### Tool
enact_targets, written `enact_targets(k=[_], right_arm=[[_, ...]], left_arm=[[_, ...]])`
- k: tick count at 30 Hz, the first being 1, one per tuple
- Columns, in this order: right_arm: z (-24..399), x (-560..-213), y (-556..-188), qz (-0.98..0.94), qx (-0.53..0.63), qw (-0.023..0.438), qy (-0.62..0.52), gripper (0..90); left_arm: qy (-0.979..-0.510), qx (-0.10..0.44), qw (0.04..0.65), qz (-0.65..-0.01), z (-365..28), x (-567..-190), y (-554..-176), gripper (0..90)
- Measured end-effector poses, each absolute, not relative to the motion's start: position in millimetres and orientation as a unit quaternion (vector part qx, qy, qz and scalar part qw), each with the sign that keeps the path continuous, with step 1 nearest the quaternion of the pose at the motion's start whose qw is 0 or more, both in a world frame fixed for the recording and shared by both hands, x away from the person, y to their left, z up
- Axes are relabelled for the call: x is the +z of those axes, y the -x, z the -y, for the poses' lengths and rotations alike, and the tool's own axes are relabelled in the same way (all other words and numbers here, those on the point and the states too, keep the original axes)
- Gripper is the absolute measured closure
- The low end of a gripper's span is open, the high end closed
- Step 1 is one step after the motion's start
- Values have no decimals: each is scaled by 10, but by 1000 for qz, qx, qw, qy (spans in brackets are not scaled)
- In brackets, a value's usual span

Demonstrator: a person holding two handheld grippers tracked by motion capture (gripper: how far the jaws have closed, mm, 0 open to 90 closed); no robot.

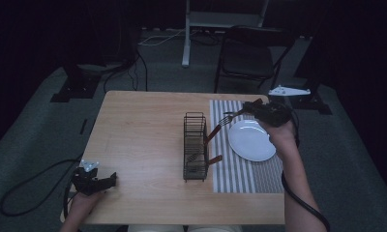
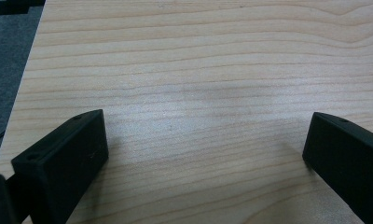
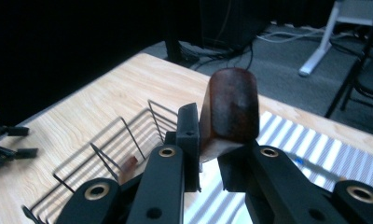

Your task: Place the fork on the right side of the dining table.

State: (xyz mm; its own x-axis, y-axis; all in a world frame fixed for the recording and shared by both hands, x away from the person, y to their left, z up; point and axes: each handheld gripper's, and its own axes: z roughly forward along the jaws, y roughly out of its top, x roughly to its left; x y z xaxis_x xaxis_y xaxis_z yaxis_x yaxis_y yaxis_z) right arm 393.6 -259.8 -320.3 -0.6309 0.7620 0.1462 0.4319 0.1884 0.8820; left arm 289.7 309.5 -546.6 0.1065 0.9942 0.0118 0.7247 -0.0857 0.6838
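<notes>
Right claw (image 3: 210, 158) clamped on fork's wooden handle (image 3: 231, 109), above plate (image 1: 251, 140), left claw (image 2: 203, 154) apart, empty

The pale wooden rectangular worktop (image 1: 143, 145) stood on grey carpet (image 1: 32, 130). A grey-and-white striped cloth placemat (image 1: 240, 174) lay flat along its right side, reaching the far edge. A round white plate (image 1: 251, 141) sat on the placemat. Just left of the placemat, a black wire rack (image 1: 195, 147) stood upright on the bare wood, touching or nearly touching the mat's edge. The worktop's left half showed plain wood grain (image 2: 198, 70).
</notes>
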Motion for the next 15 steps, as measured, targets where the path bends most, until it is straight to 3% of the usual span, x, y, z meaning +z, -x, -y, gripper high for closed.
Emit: enact_targets(k=[15], right_arm=[[2798,-3667,-3655,-742,493,153,-427,806]], left_arm=[[-693,250,270,-620,-3095,-5466,-2897,4]])
